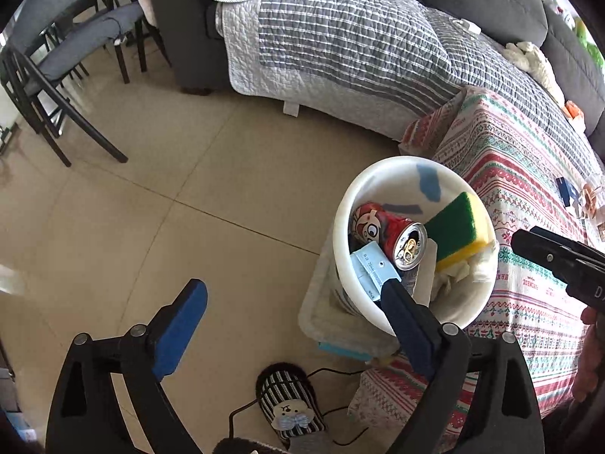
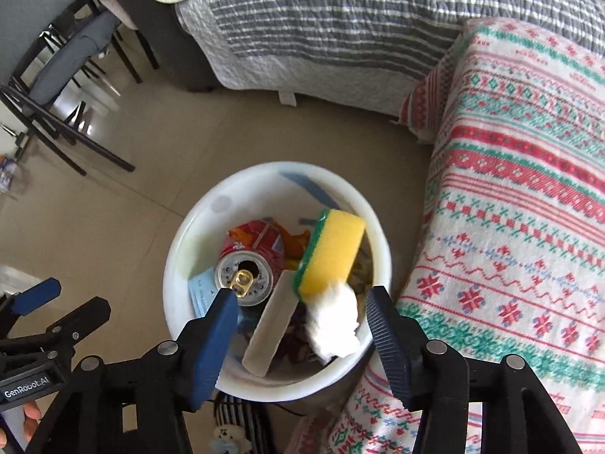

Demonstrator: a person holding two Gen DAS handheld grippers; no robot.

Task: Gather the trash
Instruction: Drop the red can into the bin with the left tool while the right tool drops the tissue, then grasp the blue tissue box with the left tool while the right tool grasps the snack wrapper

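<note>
The round white plastic bin (image 2: 278, 283) stands on the floor against the patterned-cloth bench (image 2: 510, 227). Directly above it, the right gripper (image 2: 302, 302) is spread, the white crumpled tissue (image 2: 332, 321) loose between its fingers; the left gripper (image 1: 295, 299) gapes empty alongside.

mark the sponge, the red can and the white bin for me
sponge (image 2: 331, 253): right wrist view, on its yellow face.
red can (image 2: 244, 278): right wrist view, on its silver top by the tab.
white bin (image 1: 342, 204): left wrist view, on its left rim.
</note>
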